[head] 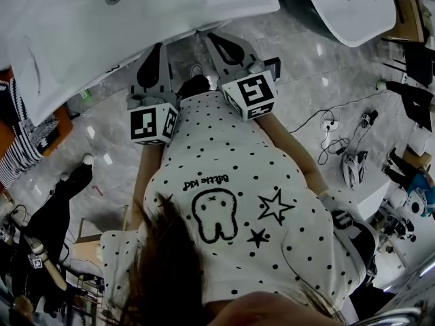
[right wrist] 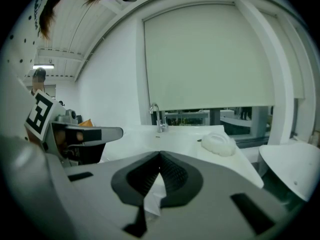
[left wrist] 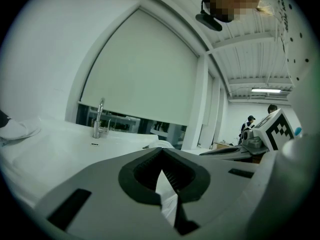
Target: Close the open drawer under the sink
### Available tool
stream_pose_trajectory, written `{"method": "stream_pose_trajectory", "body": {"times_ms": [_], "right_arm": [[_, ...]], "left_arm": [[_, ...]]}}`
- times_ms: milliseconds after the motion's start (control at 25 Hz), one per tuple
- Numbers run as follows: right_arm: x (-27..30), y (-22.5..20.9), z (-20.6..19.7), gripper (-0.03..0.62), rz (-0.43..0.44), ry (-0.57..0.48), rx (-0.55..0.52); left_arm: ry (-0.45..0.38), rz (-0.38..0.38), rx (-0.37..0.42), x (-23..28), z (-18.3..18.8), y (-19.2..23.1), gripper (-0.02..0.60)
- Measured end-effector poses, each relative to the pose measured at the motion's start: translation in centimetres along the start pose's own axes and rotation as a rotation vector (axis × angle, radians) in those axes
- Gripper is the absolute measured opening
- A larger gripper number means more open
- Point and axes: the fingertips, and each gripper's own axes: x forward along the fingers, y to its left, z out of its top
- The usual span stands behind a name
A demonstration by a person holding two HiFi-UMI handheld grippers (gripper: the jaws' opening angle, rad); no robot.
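- The left gripper [left wrist: 161, 153] has its 2 jaws closed tip to tip, with nothing between them. Through the small gap behind the tips only the white sink top is seen.
- The right gripper [right wrist: 160, 155] is closed in the same way and is also empty.
- In the head view both grippers are held side by side in front of the person's dotted shirt [head: 224, 182]. Their tips point toward the front edge of the sink [head: 136, 26] and reach just below this edge.
- Each gripper carries 1 marker cube: the left cube [head: 153, 123] and the right cube [head: 249, 95] are near each other but apart.
- The drawer shows in none of the 3 views. In the head view the sink basin covers the place under it, and both gripper views look over the sink top.
- On the sink top a chrome faucet [right wrist: 157, 116] stands at the far side, and a white ribbed lump [right wrist: 218, 143] lies to the right of it.
- Behind the sink is a window with a pale roller blind [right wrist: 210, 59] pulled most of the way down.
- A second white basin [head: 353, 5] is to the right, well apart from the sink.
- The grey marble floor [head: 319, 60] has cables [head: 333, 131] lying on it at the right side.
- 2 people [left wrist: 248, 124] stand far away in the room.
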Motion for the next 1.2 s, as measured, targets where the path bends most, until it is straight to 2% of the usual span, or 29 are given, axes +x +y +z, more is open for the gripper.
{"method": "stream_pose_trajectory", "body": {"times_ms": [1200], "right_arm": [[-1.2,-0.3,0.0,0.014,-0.018,-0.027,0.009]], "left_arm": [[-0.008,-0.010,0.018,-0.3,0.0,-0.9,0.005]]}}
